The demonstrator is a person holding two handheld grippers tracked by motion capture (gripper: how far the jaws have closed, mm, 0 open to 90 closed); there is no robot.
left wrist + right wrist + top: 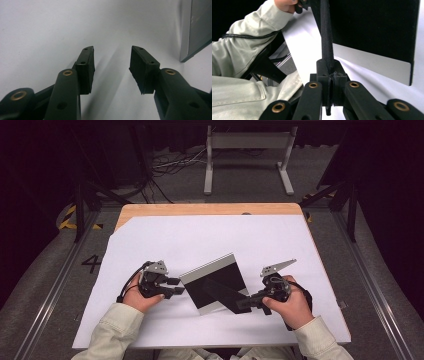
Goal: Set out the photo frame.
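A: Nearest the high view come the sleeves (117, 332), at the bottom edge. Further in, starting at the left?

B: The left hand (141, 296) holds the left gripper (176, 286) low over the white sheet (210, 237). Its jaws point right, toward the card (216, 282), and stand spread with nothing between them. In the left gripper view the pads (86, 65) are well apart over bare white sheet, and the card's edge sits at the far right of that view.

A: And the card itself?

B: Near the middle of the sheet, toward the person's side, between the two grippers. It is black with a pale strip along one edge. One flap (226, 295) of it is raised; the rest looks flat on the sheet, though I can't be sure from above.

A: The right side?

B: The right hand (290, 305) holds the right gripper (245, 303), which points left. Its jaws are pressed together on the thin black flap: in the right gripper view the flap (326, 37) runs up edge-on from between the closed pads (338, 82).

A: Anything beyond?

B: A strip of wooden table (200, 209) past the sheet, then a grey stand (249, 157) on the floor.
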